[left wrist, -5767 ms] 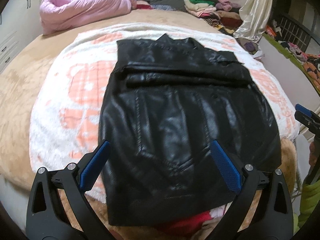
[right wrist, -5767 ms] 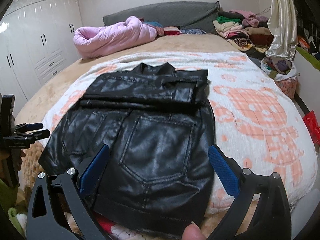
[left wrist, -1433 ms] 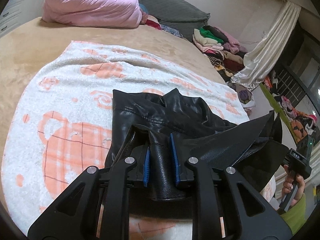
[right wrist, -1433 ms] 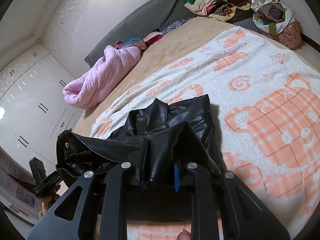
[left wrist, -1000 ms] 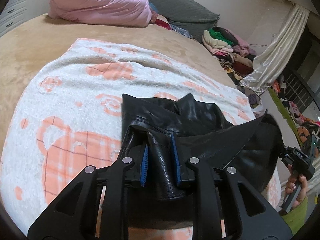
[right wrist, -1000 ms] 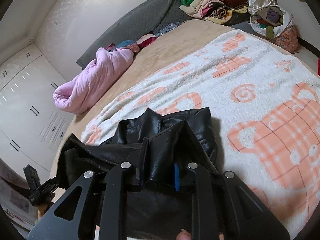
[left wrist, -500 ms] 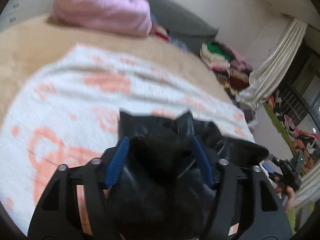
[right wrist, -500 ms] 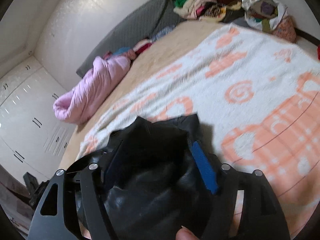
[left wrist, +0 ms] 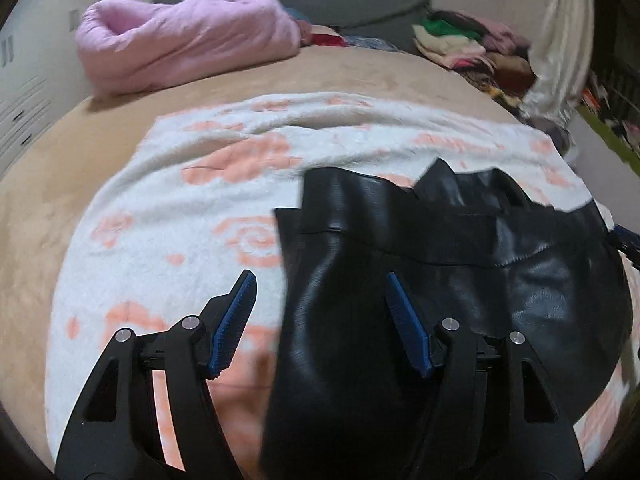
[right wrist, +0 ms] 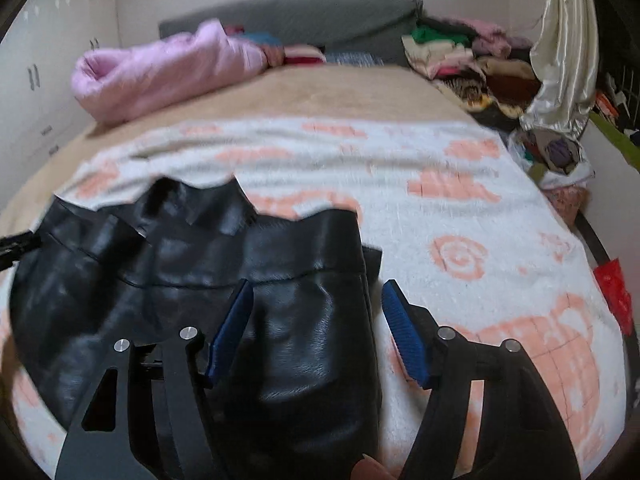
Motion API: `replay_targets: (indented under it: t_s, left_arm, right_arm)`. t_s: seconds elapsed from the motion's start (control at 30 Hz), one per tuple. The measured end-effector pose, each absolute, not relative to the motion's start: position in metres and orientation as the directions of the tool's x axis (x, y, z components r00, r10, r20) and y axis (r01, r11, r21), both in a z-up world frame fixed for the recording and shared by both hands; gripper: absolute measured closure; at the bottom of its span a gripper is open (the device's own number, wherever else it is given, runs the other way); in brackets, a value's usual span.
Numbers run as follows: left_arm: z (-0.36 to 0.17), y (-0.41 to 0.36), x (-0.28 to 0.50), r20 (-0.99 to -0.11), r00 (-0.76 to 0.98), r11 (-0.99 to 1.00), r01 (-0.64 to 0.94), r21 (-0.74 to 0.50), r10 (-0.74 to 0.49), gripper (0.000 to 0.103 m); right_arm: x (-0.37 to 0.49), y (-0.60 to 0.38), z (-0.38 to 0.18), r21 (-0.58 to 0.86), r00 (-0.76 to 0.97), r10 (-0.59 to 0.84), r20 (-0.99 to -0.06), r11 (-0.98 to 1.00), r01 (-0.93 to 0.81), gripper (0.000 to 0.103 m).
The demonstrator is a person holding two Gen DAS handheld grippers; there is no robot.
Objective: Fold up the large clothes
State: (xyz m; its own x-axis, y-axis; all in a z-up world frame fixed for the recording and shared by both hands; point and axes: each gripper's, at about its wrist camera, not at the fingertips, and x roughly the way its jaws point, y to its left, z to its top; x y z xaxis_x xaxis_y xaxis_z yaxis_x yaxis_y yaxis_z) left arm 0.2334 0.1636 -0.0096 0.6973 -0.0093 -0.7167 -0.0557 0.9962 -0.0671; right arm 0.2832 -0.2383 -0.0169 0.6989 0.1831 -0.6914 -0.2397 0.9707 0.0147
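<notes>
A black leather jacket (left wrist: pixel 440 280) lies folded in half on a white blanket with orange prints (left wrist: pixel 168 220); its hem now lies up by the collar. My left gripper (left wrist: pixel 320 320) is open above the jacket's left edge and holds nothing. In the right wrist view the jacket (right wrist: pixel 180 272) fills the lower left. My right gripper (right wrist: pixel 316 332) is open over the jacket's right edge and holds nothing. The tip of the right gripper shows at the far right of the left wrist view (left wrist: pixel 628 240).
A pink quilt (left wrist: pixel 184 40) lies at the head of the tan bed (left wrist: pixel 360 80), before a grey headboard (right wrist: pixel 300 16). A heap of clothes (right wrist: pixel 472 60) and a pale curtain (right wrist: pixel 564 52) stand at the right. White cupboards (right wrist: pixel 44 72) are at the left.
Both grippers carried the jacket's lower hem up towards the collar, then opened and let it go. They have since pulled back and down, and the jacket now lies folded.
</notes>
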Motion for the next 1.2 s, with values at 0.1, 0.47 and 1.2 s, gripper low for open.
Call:
replay_targets:
  t_s: [0.1,0.47,1.2]
  left_arm:
    - [-0.014,0.16,0.239,-0.725,0.689,0.998,-0.052,-0.04,0.006,0.074]
    - [0.054,0.17,0.243,-0.565,0.824,0.993,-0.016,-0.117,-0.053,0.098]
    - [-0.036,0.191,0.296,-0.725,0.686,0.978,-0.104,-0.181,-0.061,0.091]
  right_arm:
    - [0.289,-0.237,-0.028,0.033,0.689,0.2,-0.697,0.968,-0.248,0.079]
    - [0.291,-0.269,0.024,0.268,0.797,0.289,-0.531,0.949,-0.166,0.095]
    - [0.347,-0.264,-0.059,0.262,0.671,0.235,-0.704,0.963,-0.062,0.085]
